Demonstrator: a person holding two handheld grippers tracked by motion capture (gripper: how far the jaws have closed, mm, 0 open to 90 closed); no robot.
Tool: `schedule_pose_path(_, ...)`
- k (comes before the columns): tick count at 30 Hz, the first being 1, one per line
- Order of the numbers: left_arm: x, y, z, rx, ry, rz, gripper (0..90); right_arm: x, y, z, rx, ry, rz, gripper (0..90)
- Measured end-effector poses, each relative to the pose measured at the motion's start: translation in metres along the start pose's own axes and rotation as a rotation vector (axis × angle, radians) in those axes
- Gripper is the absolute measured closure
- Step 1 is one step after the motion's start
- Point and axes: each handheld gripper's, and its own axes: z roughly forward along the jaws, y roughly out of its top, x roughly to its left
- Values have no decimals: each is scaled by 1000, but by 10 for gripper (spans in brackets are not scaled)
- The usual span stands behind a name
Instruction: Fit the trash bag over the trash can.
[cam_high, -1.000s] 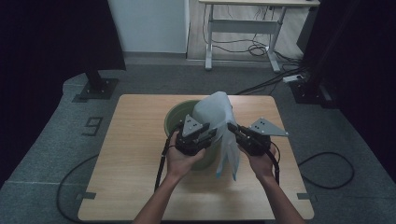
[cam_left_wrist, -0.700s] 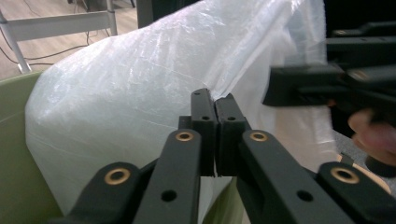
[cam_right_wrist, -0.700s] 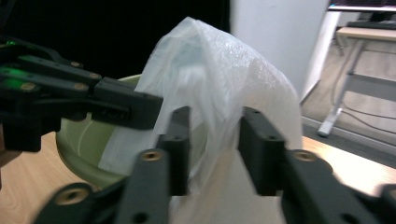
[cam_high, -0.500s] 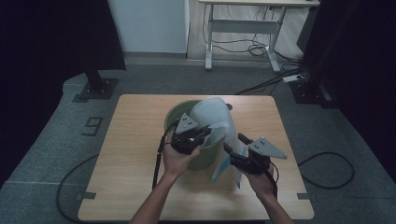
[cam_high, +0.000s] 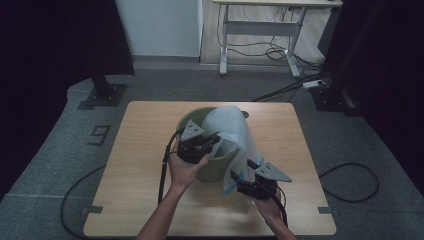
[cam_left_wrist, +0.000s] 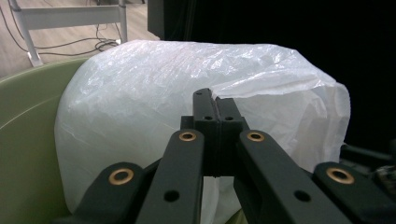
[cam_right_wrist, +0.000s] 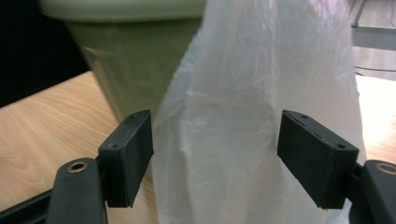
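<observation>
A pale green bucket (cam_high: 212, 165) stands mid-table with a white plastic bag (cam_high: 232, 132) draped over its right rim and hanging down its outside. At the rim, my left gripper (cam_high: 214, 141) is shut on a fold of the bag (cam_left_wrist: 163, 93); its jaws (cam_left_wrist: 215, 105) meet on the film. My right gripper (cam_high: 241, 170) is low at the bucket's front right. Its jaws have just been opening and stand wide (cam_right_wrist: 217, 140). The hanging bag (cam_right_wrist: 224, 93) lies between the pads (cam_right_wrist: 135, 144) without being pressed. The bucket wall (cam_right_wrist: 126, 56) rises behind.
The wooden table (cam_high: 140, 150) has bare board to the left and at the front. A black cable (cam_high: 165, 170) trails from my left gripper. On the floor beyond stand a white desk frame (cam_high: 260, 30) and a black stand base (cam_high: 102, 92).
My right gripper has dropped from beside the bucket's rim to the bag's hanging lower part, and its jaws now stand apart. The left gripper has stayed at the rim.
</observation>
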Motion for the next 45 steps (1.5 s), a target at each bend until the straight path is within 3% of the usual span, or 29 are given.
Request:
schedule_pose_path(2, -1, 0, -1, -3, -1, 0, 895, -1, -2, 8, 12, 10, 26, 262)
schedule_pose_path(5, -2, 0, -3, -5, -5, 3, 893, 1, -4, 17, 10, -7, 19, 332)
schedule_pose_path(7, -1, -1, -5, -3, -11, 8, 892, 1, -6, 20, -14, -22, 24, 438)
schedule_pose_path(10, 0, -2, -8, -5, -25, 12, 885, 0, -6, 19, -57, -32, 2, 669)
schedule_pose_path(13, 1, -3, -10, -8, -36, 8, 884, -5, -6, 18, -63, -35, 15, 807)
schedule_pose_path(16, 1, -5, -10, -7, -39, 12, 883, -6, -6, 16, -72, -38, -14, 881)
schedule_pose_path(21, 3, -6, -12, -6, -35, 15, 884, -12, 1, 9, -86, -27, -11, 884)
schedule_pose_path(29, 14, -7, -22, -14, -4, 7, 884, -26, 24, -7, -135, -48, -13, 884)
schedule_pose_path(35, 27, -13, -29, -9, 17, -22, 878, -29, 42, -18, -172, -52, -32, 880)
schedule_pose_path(40, 26, -17, -28, -4, 9, -17, 851, -23, 44, -14, -102, -12, -54, 573)
schedule_pose_path(45, 23, -16, -24, -1, -1, -14, 852, -10, 28, -10, -89, 14, -43, 391)
